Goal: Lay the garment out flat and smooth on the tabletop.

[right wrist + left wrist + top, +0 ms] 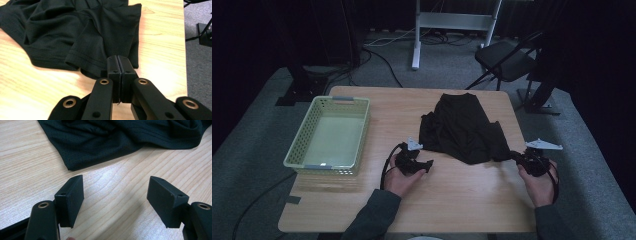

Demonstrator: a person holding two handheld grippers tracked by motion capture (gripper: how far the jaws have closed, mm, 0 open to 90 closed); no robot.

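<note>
Nearest the table's front edge, the person's two hands rest on the wooden table (452,200), each wrapped around a black gripper. The left gripper (424,164) sits just short of the black garment (462,127), its jaws spread wide with nothing but bare wood between them; in the left gripper view the cloth's hemmed edge (72,166) lies a little beyond the fingertips (72,195), not touching them. Over on the other side, the right gripper (516,156) has its jaws pressed tight together, and in the right gripper view they appear to pinch the near edge of the garment's sleeve (100,50), though the cloth right at the pads is too dark to see clearly. From that corner the fabric stretches away across the middle of the table, rumpled and bunched, its far end reaching towards the back edge. To the left of it, well apart, stands a pale green plastic basket (302,135) with perforated walls. Beyond the table, on the grey carpet, are a dark folding chair (507,60) and a white metal stand (452,22).
</note>
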